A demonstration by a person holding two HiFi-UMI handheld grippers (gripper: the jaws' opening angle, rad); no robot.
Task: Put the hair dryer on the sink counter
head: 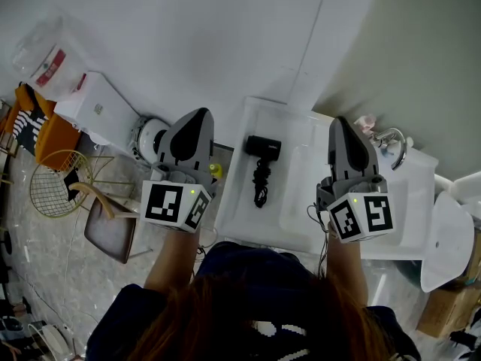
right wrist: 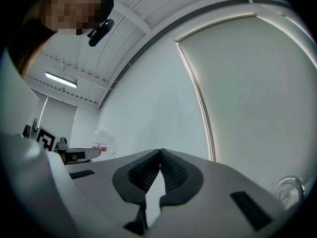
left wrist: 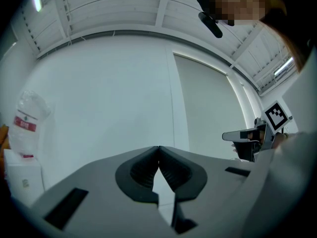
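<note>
The hair dryer [head: 263, 149] is found lying flat on the white desk [head: 239, 215], cord [head: 260, 185] gathered below its body, between the left claw [left wrist: 158, 148] and the right claw [right wrist: 160, 151], both of which are held clenched, empty and raised clear, the placement being judged complete.

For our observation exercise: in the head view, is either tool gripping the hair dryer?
No, the hair dryer lies on the counter, between the left tool and right tool.
</note>
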